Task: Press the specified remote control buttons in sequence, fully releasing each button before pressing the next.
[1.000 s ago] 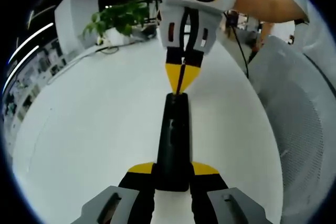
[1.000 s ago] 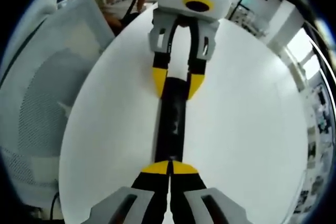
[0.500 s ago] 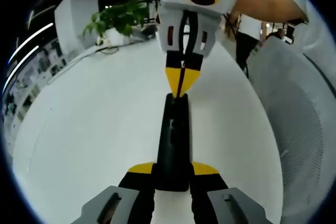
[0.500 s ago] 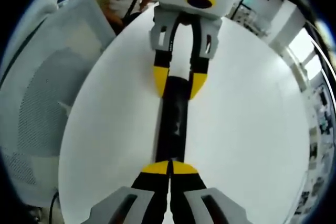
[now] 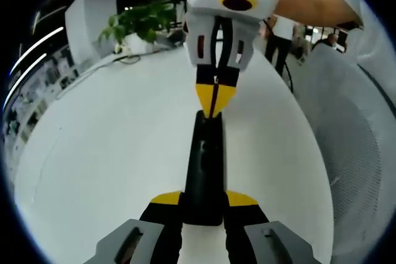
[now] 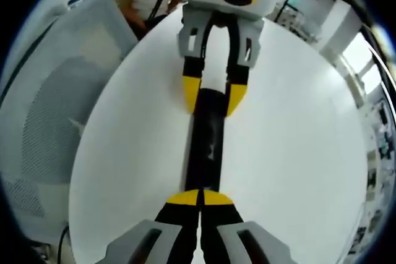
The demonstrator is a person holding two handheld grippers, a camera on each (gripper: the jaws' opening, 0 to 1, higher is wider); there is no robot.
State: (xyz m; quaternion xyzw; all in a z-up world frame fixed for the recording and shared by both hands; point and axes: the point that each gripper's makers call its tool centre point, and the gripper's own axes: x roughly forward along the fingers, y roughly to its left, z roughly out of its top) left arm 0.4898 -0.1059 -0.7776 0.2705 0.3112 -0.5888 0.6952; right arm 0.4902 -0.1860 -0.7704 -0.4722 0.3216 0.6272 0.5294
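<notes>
A long black remote control (image 5: 204, 165) lies lengthwise on the white table (image 5: 111, 146). My left gripper (image 5: 204, 199) is shut on its near end, one yellow tip on each side. In the left gripper view my right gripper (image 5: 213, 104) comes down from the top, shut, with its joined yellow tips touching the remote's far end. In the right gripper view the right gripper (image 6: 199, 198) rests shut on the near end of the remote (image 6: 207, 140), and the left gripper (image 6: 214, 97) clamps the far end.
A grey mesh chair (image 5: 352, 153) (image 6: 43, 122) stands against the table's edge. A potted plant (image 5: 139, 20) and a cable sit at the far rim. A person's arm (image 5: 309, 7) reaches in behind the right gripper, and people stand in the background.
The right gripper's tips have edged slightly down along the remote's far end. The left gripper's hold on the remote is unchanged. People in the background have shifted.
</notes>
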